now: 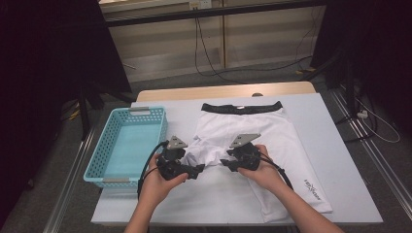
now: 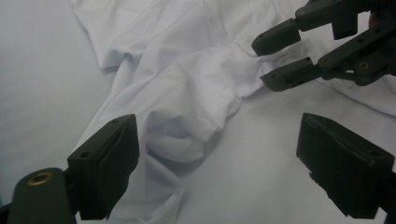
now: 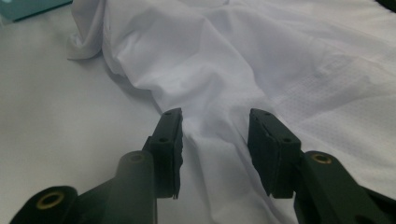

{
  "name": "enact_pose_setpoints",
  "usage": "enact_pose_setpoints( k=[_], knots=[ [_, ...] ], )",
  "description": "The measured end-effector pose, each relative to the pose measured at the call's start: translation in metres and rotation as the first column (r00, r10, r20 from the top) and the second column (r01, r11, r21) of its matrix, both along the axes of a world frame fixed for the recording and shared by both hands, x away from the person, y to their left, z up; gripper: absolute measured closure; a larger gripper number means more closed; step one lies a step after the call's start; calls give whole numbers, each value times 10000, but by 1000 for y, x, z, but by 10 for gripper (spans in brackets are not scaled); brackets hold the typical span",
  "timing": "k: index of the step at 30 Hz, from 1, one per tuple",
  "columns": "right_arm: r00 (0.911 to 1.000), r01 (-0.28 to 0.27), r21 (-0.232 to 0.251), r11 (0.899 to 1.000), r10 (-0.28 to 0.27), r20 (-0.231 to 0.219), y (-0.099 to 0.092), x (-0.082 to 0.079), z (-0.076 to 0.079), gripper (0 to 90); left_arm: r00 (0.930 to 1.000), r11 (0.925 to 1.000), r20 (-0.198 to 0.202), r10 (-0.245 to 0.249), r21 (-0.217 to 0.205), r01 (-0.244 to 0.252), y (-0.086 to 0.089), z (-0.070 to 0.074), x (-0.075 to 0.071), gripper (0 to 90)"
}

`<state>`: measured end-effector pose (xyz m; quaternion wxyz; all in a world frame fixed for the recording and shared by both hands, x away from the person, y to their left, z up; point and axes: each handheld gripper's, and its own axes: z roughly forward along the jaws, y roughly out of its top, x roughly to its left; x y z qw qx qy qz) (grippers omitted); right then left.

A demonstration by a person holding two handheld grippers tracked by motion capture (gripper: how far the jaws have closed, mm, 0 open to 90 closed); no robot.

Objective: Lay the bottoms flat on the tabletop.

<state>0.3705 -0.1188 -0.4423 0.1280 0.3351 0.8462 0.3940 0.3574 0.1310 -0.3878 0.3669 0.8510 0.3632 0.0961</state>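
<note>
Centrally on the white table lies a pair of white shorts, black waistband at the far side, its left leg bunched into folds. Both tongs meet at that crumpled part: the left gripper stands wide open around a fold, the right gripper narrowly open astride a ridge of cloth. Just left sits a turquoise basket.

I see white shorts with a black waistband, a turquoise lattice basket at left, black claws, and a white bench.
</note>
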Motion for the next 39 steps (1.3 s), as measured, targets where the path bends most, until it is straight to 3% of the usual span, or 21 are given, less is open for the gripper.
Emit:
enact_pose_setpoints(
  k=[5, 8, 11, 14, 18, 20, 23, 27, 30, 31, 33, 37, 39],
  knots=[
    [9995, -330, -415, 9986, 331, 8, 12, -1, -6, 583, 9999, 9999, 52, 142, -54, -142, 4, 1, 0, 135],
    [9992, -403, -751, 9964, 401, -40, 13, 1, -12, 655, 9998, 9998, 43, 178, -77, -178, 5, 1, 0, 135],
    [9984, -562, -861, 9947, 569, 62, 10, 2, -11, 859, 9997, 9997, 44, 229, -55, -229, 5, 1, 0, 136],
    [9981, -516, -576, 9970, 495, -374, 2, 4, -9, 879, 9997, 9997, 23, 248, -38, -248, 6, 1, 2, 136],
    [9983, -455, -493, 9977, 436, -399, -11, 2, -4, 878, 9995, 9994, 80, 319, -101, -318, 8, 3, 2, 136],
    [9977, -489, -375, 9981, 470, -490, -15, 0, -2, 855, 9992, 9993, 149, 364, -125, -362, 10, 3, 2, 136],
    [9987, -402, -280, 9988, 393, -335, -15, -3, -1, 663, 9991, 9992, 176, 377, -152, -374, 10, 6, 0, 137],
    [9993, -340, 42, 9994, 340, 160, -2, -1, 2, 514, 9988, 9989, 191, 443, -155, -440, 12, 7, -1, 137],
    [9988, -169, -183, 9997, 177, 459, 11, 2, 1, 497, 9988, 9988, 170, 454, -184, -451, 13, 7, -1, 137],
    [9989, -281, -113, 9995, 285, 379, 15, 2, 0, 502, 9989, 9989, 157, 442, -151, -440, 13, 6, -1, 137],
    [9990, -406, -100, 9991, 408, 207, 21, 4, -3, 546, 9987, 9987, 137, 483, -169, -480, 14, 5, -1, 137],
    [9968, -803, -481, 9956, 800, -89, 26, 6, -13, 766, 9988, 9988, 61, 486, -118, -485, 15, 4, 0, 137],
    [9948, -988, -363, 9944, 979, -271, 24, 7, -12, 892, 9987, 9985, 57, 516, -180, -515, 16, 5, 0, 137]
  ],
)
